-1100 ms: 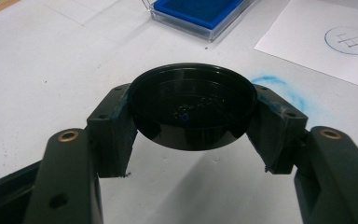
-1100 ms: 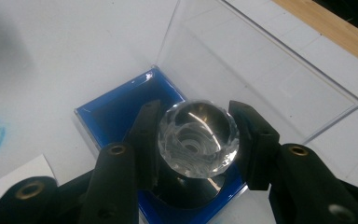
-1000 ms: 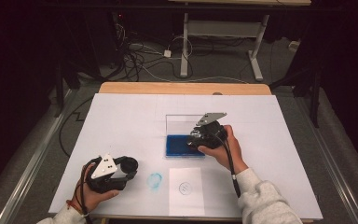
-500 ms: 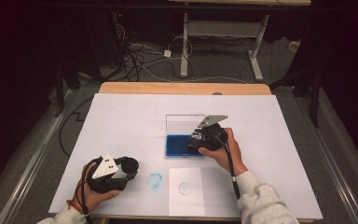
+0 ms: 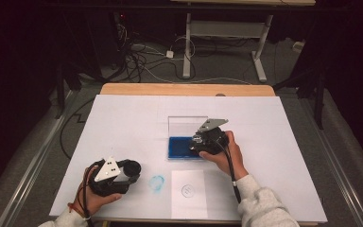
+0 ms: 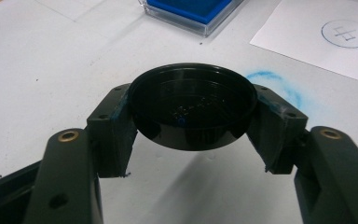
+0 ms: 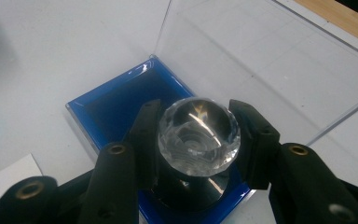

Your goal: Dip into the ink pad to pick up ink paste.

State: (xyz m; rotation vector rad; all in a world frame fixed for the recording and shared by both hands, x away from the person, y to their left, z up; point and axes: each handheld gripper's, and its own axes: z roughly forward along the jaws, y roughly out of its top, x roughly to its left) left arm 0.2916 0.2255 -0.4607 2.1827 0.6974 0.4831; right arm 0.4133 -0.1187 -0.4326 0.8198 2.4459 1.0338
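- Clamped in the right gripper (image 7: 198,140) is a stamp with a clear faceted knob (image 7: 198,136), held over the blue ink pad (image 7: 109,109) in its open clear case (image 7: 261,60).
- A round black lid (image 6: 193,105) is gripped between the jaws of the left gripper (image 6: 193,133), just above the white table cover (image 5: 123,123).
- A blue smudge (image 5: 156,183) is seen just beside that gripper, near a paper sheet (image 5: 189,194) marked with a circle.

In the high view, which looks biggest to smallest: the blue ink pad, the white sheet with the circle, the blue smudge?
1. White sheet
2. Blue ink pad, partly hidden by the right gripper
3. Blue smudge
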